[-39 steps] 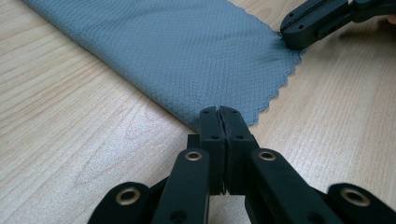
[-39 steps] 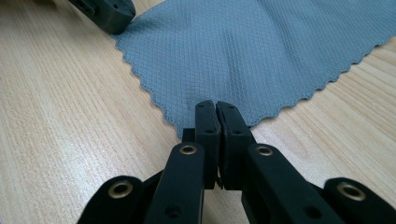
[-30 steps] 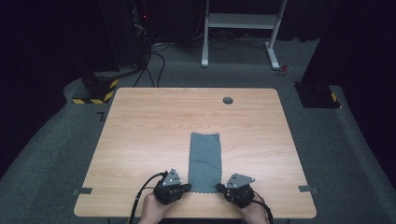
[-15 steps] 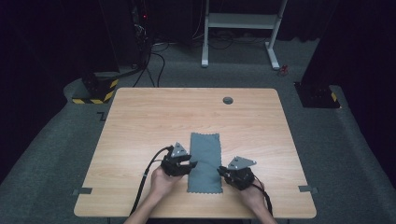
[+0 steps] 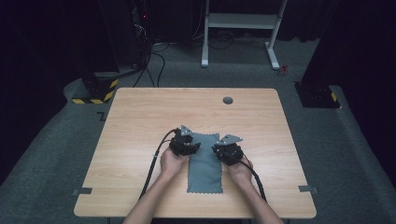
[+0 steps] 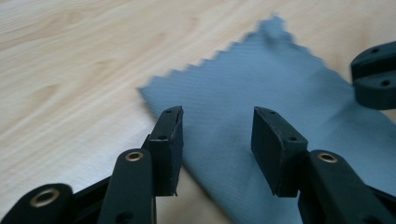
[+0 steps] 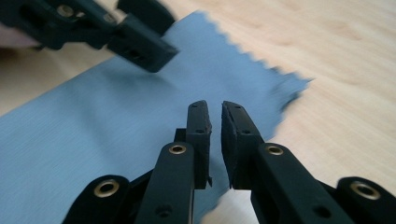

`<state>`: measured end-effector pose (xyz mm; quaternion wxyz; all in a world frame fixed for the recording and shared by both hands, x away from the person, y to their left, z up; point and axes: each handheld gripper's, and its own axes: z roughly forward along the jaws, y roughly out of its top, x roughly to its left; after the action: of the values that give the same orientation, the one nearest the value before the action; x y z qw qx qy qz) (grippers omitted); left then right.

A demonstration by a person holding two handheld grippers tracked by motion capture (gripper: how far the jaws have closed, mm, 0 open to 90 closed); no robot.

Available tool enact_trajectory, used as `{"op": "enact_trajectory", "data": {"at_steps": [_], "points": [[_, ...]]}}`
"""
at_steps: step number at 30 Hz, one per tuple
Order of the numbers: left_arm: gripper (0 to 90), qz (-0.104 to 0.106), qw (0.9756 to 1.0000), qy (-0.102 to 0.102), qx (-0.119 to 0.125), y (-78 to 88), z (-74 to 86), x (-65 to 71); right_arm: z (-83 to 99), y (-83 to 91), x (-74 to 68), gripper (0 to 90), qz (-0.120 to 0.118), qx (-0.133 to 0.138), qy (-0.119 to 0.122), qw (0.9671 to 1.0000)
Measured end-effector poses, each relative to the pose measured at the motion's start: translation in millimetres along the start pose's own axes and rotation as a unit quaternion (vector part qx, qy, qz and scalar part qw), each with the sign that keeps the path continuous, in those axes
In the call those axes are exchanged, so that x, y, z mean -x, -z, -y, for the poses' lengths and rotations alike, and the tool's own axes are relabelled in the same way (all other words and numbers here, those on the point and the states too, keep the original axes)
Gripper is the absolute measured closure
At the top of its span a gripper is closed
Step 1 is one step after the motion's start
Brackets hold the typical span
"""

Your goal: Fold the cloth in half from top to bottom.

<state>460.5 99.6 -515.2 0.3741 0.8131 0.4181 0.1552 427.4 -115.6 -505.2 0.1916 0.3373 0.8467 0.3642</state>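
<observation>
**Both grippers over far end of grey cloth**

No containers anywhere on the table [image 5: 130, 121]; bare wood apart from one grey cloth [image 5: 204, 168] and a small dark round fitting [image 5: 228, 100] near the far edge.

Cloth lying flat, long axis running near to far, roughly at the table's middle and toward the near edge; zigzag-cut edges at its short ends, seen clearly in both gripper views [image 6: 261, 98] [image 7: 116, 121].

Left gripper [image 5: 186, 145] held at the cloth's far-left corner. Seen in the left gripper view [image 6: 217, 144] with jaws well apart, having just been opening; nothing clamped. Cloth corner lying on the table below the gap, pads pressing on none of it. Left pad over the cloth's edge where wood meets fabric, right pad over the fabric itself.

Right gripper [image 5: 228, 153] held at the cloth's far-right side, close to the left gripper but apart from it. Seen in the right gripper view [image 7: 215, 140] with jaws nearly together, only a narrow slit between the pads, having just opened slightly. No fabric seen in the slit; cloth lying flat beneath, its ragged far corner just to the right.

Each gripper's black jaw tip also visible in the other's view, above the cloth.
</observation>
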Motion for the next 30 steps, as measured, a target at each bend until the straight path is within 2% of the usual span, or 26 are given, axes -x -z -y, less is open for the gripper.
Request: {"op": "enact_trajectory", "data": {"at_steps": [2,3,4,8,10,11,13,14,16,17,18,20,22,25,28,30], "points": [[53.9,-0.012,0.9999,0.006,-0.005,-4.4,-1.7,-4.4,-2.5,-8.6,9.6,79.0,0.012,-0.011,-0.019,0.9997],[53.8,-0.018,0.9997,0.000,-0.014,-6.7,-2.7,-5.4,-3.4,-11.9,12.5,78.5,0.019,-0.021,-0.017,0.9995],[53.7,-0.020,0.9997,-0.004,-0.012,-8.1,-3.4,-6.3,-4.0,-15.3,15.4,78.4,0.026,-0.026,-0.017,0.9992],[53.7,-0.031,0.9994,0.010,-0.013,-9.1,-5.3,-12.0,-3.8,-25.3,28.5,78.0,0.032,-0.036,-0.032,0.9984],[52.1,-0.043,0.9989,0.001,-0.020,-10.3,-8.4,-14.7,-6.4,-25.8,32.2,78.1,0.043,-0.039,-0.035,0.9977],[51.4,-0.045,0.9988,0.006,-0.019,-11.0,-9.0,-17.1,-7.6,-26.6,33.9,77.6,0.046,-0.040,-0.035,0.9975],[50.5,-0.045,0.9986,0.028,-0.006,-11.6,-6.5,-21.4,-8.0,-29.6,37.3,75.8,0.042,-0.040,-0.043,0.9974],[50.4,-0.048,0.9983,0.031,-0.006,-11.7,-6.8,-21.8,-8.3,-30.7,39.5,74.2,0.040,-0.039,-0.052,0.9971],[49.5,-0.053,0.9979,0.034,-0.018,-12.2,-10.3,-23.4,-11.4,-31.7,42.0,71.3,0.042,-0.044,-0.058,0.9964],[48.8,-0.054,0.9977,0.034,-0.022,-12.7,-11.6,-24.4,-12.4,-31.4,43.1,71.1,0.045,-0.037,-0.058,0.9966],[48.2,-0.057,0.9975,0.037,-0.020,-13.5,-11.9,-25.0,-12.5,-31.6,44.8,70.7,0.041,-0.030,-0.067,0.9965],[47.4,-0.059,0.9972,0.041,-0.021,-14.4,-13.1,-25.1,-10.5,-35.5,47.5,69.1,0.034,-0.037,-0.084,0.9952],[45.9,-0.063,0.9969,0.034,-0.031,-16.3,-16.5,-25.0,-10.4,-35.9,51.1,68.9,0.032,-0.034,-0.098,0.9940],[44.3,-0.066,0.9970,0.034,-0.021,-18.4,-15.6,-25.2,-12.5,-38.9,55.6,68.8,0.035,-0.035,-0.104,0.9933],[44.6,-0.065,0.9971,0.033,-0.019,-18.5,-15.2,-25.6,-17.7,-41.0,55.6,69.3,0.037,-0.048,-0.098,0.9933],[45.3,-0.066,0.9972,0.032,-0.017,-18.4,-14.9,-24.5,-17.5,-41.9,55.2,71.3,0.036,-0.045,-0.095,0.9938]]}}
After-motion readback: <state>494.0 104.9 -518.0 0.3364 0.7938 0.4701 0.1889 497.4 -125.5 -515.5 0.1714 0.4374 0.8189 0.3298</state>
